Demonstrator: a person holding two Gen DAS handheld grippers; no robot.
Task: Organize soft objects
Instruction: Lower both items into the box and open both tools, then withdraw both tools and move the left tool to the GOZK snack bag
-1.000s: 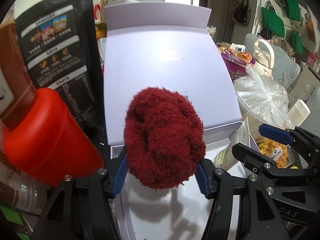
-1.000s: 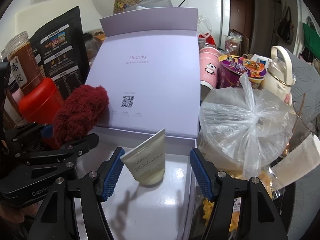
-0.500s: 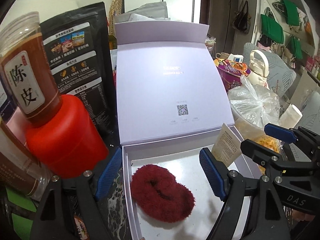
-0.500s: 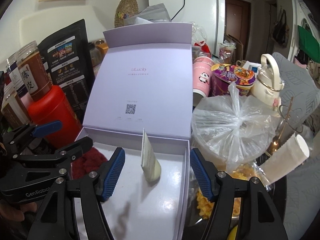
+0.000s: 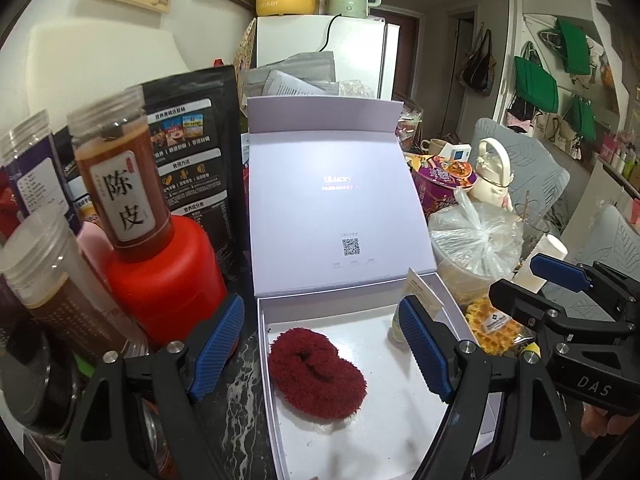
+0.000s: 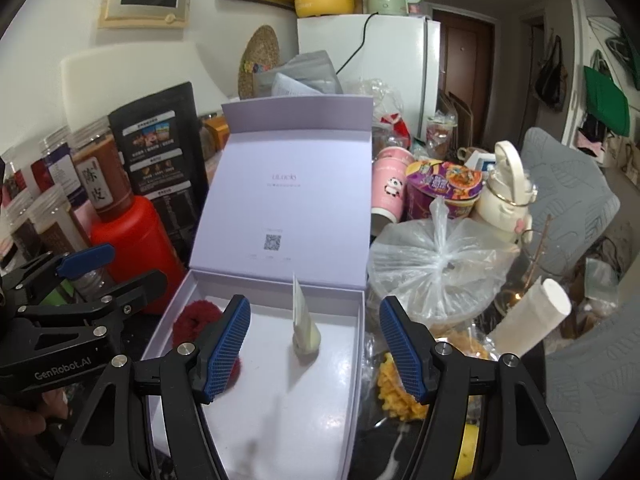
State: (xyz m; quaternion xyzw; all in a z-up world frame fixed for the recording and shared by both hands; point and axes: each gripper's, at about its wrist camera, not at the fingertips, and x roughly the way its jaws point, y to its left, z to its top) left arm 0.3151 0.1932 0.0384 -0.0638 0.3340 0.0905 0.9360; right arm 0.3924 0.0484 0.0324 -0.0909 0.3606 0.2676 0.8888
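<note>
Your left gripper (image 5: 322, 340) is spread wide and holds nothing; its jaws have just been opening, and the red fluffy scrunchie (image 5: 318, 374) lies free below them on the white floor of the open box (image 5: 269, 368), near the left wall. Your right gripper (image 6: 314, 344) is also spread, with nothing pinched between its blue pads (image 6: 228, 346). The pale tube (image 6: 303, 326) stands upright on its cap inside the box, beyond those pads and apart from them.

From the left wrist you see the whole scrunchie, with its dark fold in the middle. The tube there is mostly hidden behind the right finger, only its flat top and a bit of the base show. From the right wrist it is the opposite: you see the tube fully, but the scrunchie is half covered by the left finger of that gripper.

The left view shows closely the red canister (image 5: 168, 280) with the brown jar (image 5: 120, 184) on it, just left of the box. The right view shows better the tied plastic bag (image 6: 436, 268), the pink cup (image 6: 390, 184) and the white roll (image 6: 532, 312) on the right side.
</note>
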